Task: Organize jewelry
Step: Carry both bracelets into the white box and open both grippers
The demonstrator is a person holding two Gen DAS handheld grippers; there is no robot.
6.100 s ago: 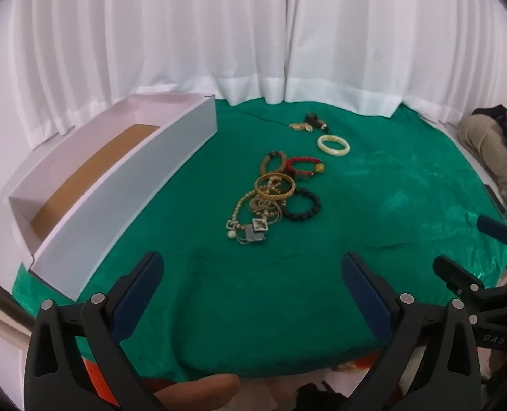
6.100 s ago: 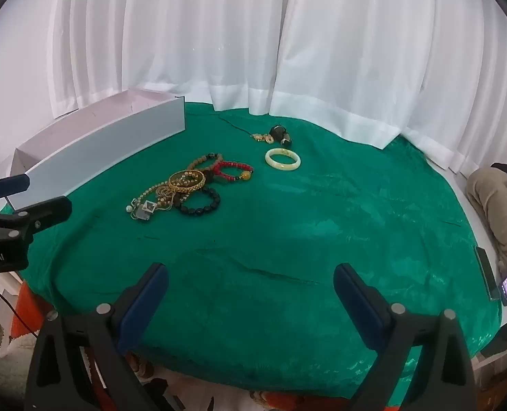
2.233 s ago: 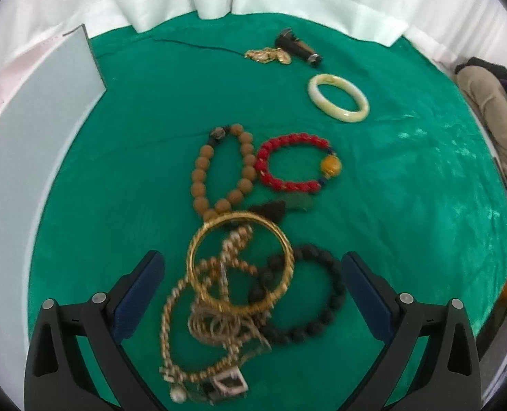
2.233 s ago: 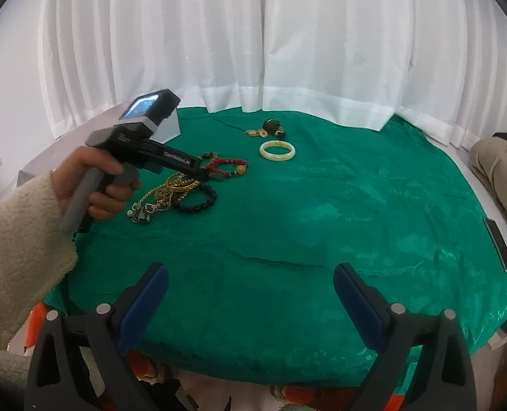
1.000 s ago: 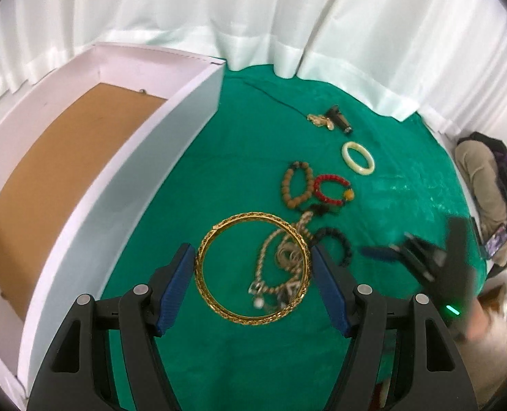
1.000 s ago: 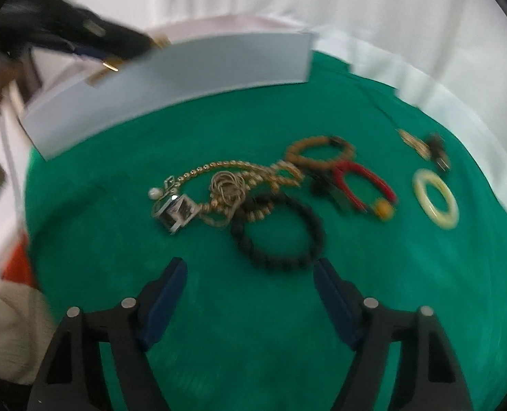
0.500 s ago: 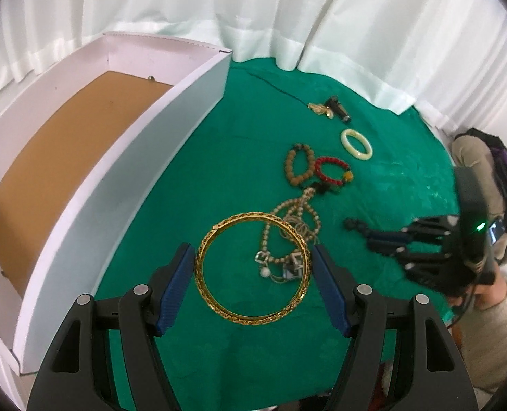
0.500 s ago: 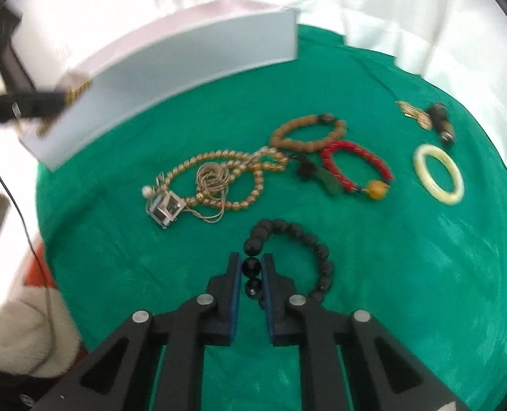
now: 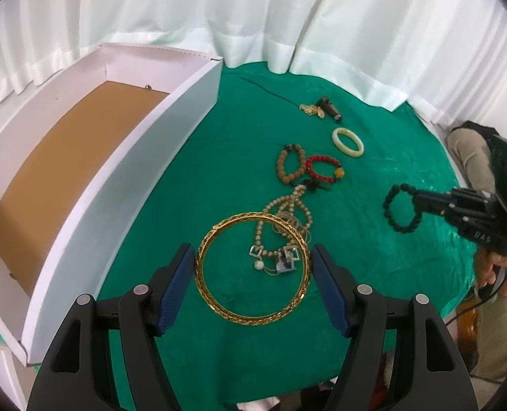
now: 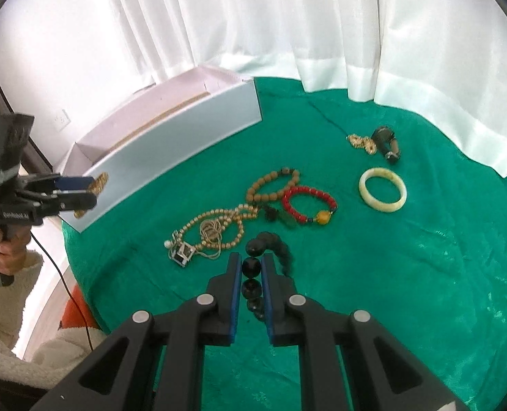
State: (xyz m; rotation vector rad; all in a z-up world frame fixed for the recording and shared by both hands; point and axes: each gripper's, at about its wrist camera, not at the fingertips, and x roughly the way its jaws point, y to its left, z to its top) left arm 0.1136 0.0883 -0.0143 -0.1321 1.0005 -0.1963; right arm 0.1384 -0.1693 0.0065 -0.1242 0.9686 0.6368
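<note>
The left gripper (image 9: 252, 270) is clamped across a wide ornate gold bangle (image 9: 253, 268), holding it above the green cloth (image 9: 219, 157) beside the white cardboard box with a brown floor (image 9: 143, 157). The right gripper (image 10: 252, 275) is closed on a black beaded bracelet (image 10: 270, 246), lifted clear of the cloth. A long tan bead necklace (image 10: 215, 226), brown wooden bead bracelet (image 10: 270, 181), red bead bracelet (image 10: 308, 205) and pale jade bangle (image 10: 382, 189) lie on the cloth.
</note>
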